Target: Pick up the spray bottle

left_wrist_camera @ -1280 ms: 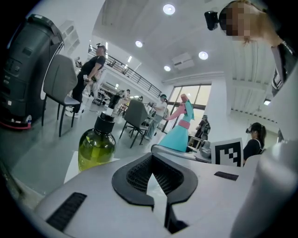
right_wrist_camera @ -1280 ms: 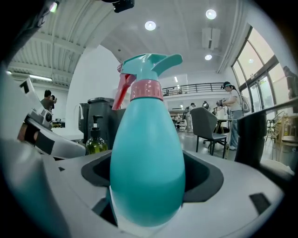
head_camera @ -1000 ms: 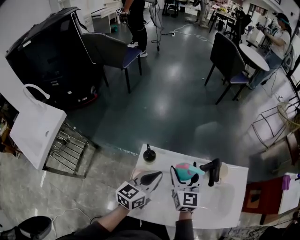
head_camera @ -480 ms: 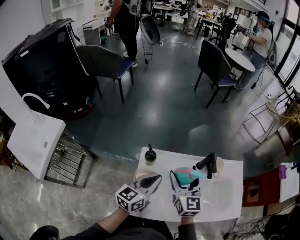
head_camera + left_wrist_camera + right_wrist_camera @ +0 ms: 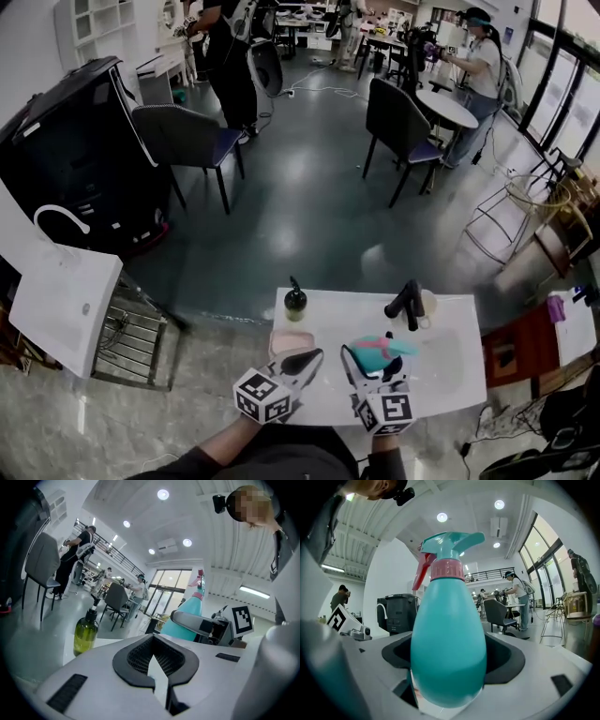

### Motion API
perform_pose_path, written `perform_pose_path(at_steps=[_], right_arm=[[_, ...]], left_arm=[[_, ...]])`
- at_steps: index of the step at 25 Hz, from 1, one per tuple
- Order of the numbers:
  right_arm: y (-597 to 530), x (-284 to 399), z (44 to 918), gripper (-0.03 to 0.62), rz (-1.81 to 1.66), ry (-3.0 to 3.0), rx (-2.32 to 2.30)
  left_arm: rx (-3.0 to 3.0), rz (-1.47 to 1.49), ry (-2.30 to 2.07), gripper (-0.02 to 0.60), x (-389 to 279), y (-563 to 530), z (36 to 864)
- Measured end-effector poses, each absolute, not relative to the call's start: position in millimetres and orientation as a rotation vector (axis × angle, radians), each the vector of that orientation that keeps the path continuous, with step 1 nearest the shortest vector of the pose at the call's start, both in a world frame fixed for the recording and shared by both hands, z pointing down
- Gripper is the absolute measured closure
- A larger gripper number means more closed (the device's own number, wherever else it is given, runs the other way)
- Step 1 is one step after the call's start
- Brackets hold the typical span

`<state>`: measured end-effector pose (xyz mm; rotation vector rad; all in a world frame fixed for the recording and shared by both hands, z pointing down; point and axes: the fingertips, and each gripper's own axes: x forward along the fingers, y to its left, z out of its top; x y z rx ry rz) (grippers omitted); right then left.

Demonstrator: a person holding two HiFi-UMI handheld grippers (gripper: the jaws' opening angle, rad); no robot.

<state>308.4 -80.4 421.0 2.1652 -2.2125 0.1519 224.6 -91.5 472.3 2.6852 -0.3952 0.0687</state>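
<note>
Dark grey floor [image 5: 319,206] fills the wide room, with a big black cabinet [image 5: 75,150] at the left and a dark chair [image 5: 192,141] beside it. Close to the person stands a white bench [image 5: 450,370]. Over its near edge the right claw [image 5: 375,362] grips the teal spray bottle [image 5: 373,349] by its round body. The bottle stands upright between the jaws, its pink collar and teal head on top. I cannot tell if its base touches the bench. Just to the left, the left claw [image 5: 314,355] has its jaws together with nothing between them. A small green pump bottle [image 5: 295,302] stands at the far left edge of the bench, and a black object [image 5: 406,305] is at the far side, well apart from both claws.
</note>
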Motion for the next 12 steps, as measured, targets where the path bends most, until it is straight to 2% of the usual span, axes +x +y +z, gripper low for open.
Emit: perform_pose_path(at_steps=[12], right_arm=[[-33.8, 295.5, 423.3, 0.203, 0.158, -2.098, 2.23]], left_arm=[[2.722, 0.075, -0.285, 0.578, 217.6, -55.9, 469.5]])
